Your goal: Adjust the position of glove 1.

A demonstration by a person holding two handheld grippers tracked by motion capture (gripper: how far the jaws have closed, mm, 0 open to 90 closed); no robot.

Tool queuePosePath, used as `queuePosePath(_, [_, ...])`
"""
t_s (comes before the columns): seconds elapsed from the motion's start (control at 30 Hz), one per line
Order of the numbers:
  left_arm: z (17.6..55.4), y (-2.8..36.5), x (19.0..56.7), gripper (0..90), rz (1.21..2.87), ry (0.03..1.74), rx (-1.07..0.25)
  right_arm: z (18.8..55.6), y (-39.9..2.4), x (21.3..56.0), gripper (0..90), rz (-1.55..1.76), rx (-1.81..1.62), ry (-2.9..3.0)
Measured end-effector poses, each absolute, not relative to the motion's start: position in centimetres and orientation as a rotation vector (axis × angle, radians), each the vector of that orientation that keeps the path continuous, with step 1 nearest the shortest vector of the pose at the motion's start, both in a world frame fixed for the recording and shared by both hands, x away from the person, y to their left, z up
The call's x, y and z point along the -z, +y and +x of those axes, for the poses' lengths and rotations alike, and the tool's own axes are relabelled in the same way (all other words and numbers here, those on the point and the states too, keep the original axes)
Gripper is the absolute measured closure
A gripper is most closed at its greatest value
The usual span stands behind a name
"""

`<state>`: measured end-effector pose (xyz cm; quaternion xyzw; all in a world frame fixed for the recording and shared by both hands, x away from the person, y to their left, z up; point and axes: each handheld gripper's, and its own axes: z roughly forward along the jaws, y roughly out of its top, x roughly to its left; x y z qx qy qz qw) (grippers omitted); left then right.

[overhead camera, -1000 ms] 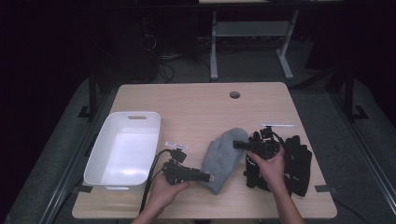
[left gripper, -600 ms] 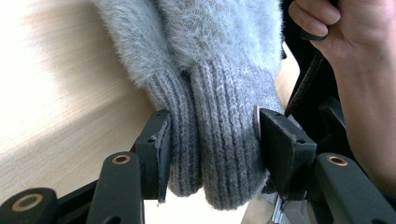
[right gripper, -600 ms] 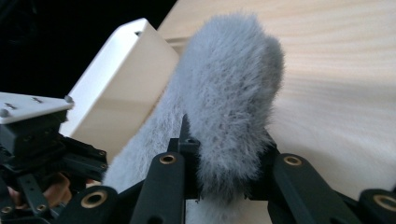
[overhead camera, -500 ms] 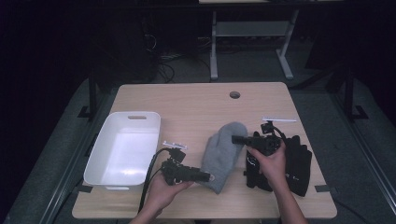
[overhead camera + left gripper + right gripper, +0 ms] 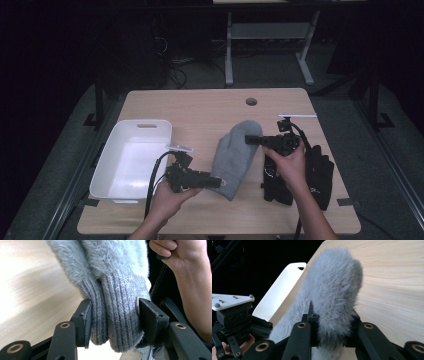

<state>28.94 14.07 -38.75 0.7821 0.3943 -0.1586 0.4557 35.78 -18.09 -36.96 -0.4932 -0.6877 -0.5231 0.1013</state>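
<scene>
High view: grey fuzzy mitten (image 5: 235, 157) at table (image 5: 200, 107) centre-front, held at both ends. Since 1 s ago fingertip end shifted slightly left; cuff end barely moved. Judgement: pair gripped, lift or carry toward bin likely next. Left gripper (image 5: 112, 315) jaws clamp ribbed cuff; 2 cuffs side by side there. Right gripper (image 5: 332, 327) jaws pinch fuzzy tip. Black gloves (image 5: 300, 175) lie just right of mitten, under right hand. White bin (image 5: 107, 170) at left, nothing inside.

I find no readable text anywhere. The black gloves (image 5: 300, 175) near the tabletop's (image 5: 200, 107) right edge carry small white marks, too blurred for me to read.
</scene>
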Motion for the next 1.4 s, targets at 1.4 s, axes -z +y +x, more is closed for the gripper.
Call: queuePosePath(1.4, [29.8,21.4,33.3,47.7,1.840,1.028,0.267,40.8,-10.2,31.1,72.1,-1.307,1.513,-2.047])
